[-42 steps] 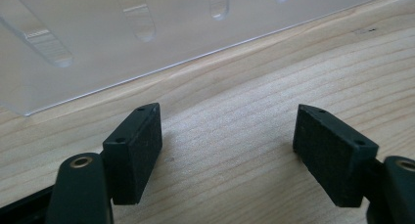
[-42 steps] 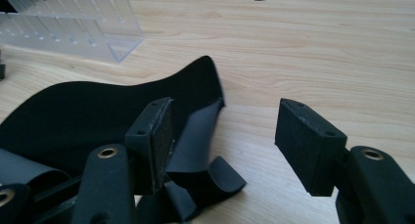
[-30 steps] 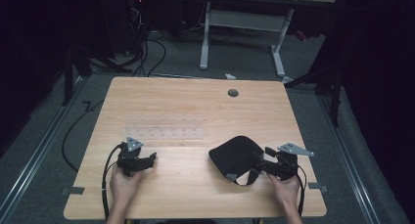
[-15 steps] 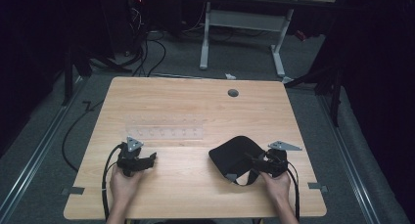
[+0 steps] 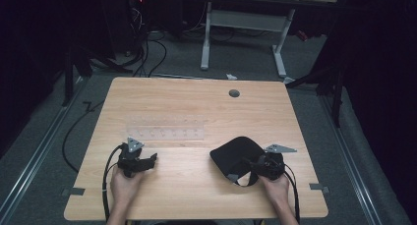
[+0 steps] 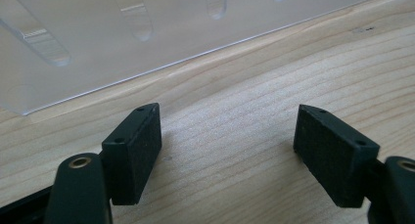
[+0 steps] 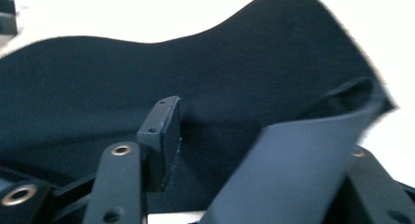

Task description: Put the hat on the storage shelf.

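Observation:
A black cloth [image 5: 235, 153] lies on the wooden table [image 5: 196, 104], right of the middle near the front. My right gripper [image 5: 247, 167] sits at the cloth's near right edge, jaws wide apart. In the right gripper view the black cloth [image 7: 147, 72] spreads ahead; a raised flap of it drapes over the right jaw of my right gripper [image 7: 264, 150], whose left fingertip [image 7: 160, 136] stands bare beside the fabric. My left gripper [image 5: 151, 159] rests open on bare wood at the front left. In the left gripper view, the left gripper [image 6: 227, 155] holds nothing.
A clear plastic rack [image 5: 164, 133] with several slots lies flat just beyond the left gripper, its front edge close in the left gripper view [image 6: 98, 43]. A round cable hole [image 5: 234, 93] is at the table's back. Cables [image 5: 147, 43] and a desk frame [image 5: 243, 23] stand beyond.
My right gripper has slid left, up to the cloth's edge, and a flap of cloth now lies over one jaw. The left gripper has stayed put.

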### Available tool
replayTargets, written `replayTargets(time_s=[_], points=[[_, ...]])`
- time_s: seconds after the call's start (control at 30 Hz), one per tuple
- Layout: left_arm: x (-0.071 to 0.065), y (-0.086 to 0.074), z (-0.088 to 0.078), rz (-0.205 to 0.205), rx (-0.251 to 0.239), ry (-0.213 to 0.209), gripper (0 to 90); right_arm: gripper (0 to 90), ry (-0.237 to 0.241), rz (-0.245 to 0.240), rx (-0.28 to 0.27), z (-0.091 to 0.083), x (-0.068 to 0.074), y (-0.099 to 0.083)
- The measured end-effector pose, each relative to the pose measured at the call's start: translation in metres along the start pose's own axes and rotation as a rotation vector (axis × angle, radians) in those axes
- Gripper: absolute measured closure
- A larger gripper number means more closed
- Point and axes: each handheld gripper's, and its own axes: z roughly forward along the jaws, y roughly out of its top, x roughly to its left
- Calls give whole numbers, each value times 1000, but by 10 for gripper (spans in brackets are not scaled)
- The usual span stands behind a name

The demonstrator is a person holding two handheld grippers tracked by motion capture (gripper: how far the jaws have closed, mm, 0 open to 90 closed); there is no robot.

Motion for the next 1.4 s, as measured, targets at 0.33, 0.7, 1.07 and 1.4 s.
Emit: replayTargets(time_s=[0.33,0.7,1.07,1.4], points=[[0,0,0,-4,-2,6,257,769,101,-24,-23,-7,-3,-5],[1,1,1,-8,-2,12,246,849,167,0,-51,-15,-3,-3],[-1,0,2,-4,8,4,207,853,148,4,-81,-29,3,5],[-2,0,2,4,17,-2,200,852,131,-50,-87,-41,19,19]])
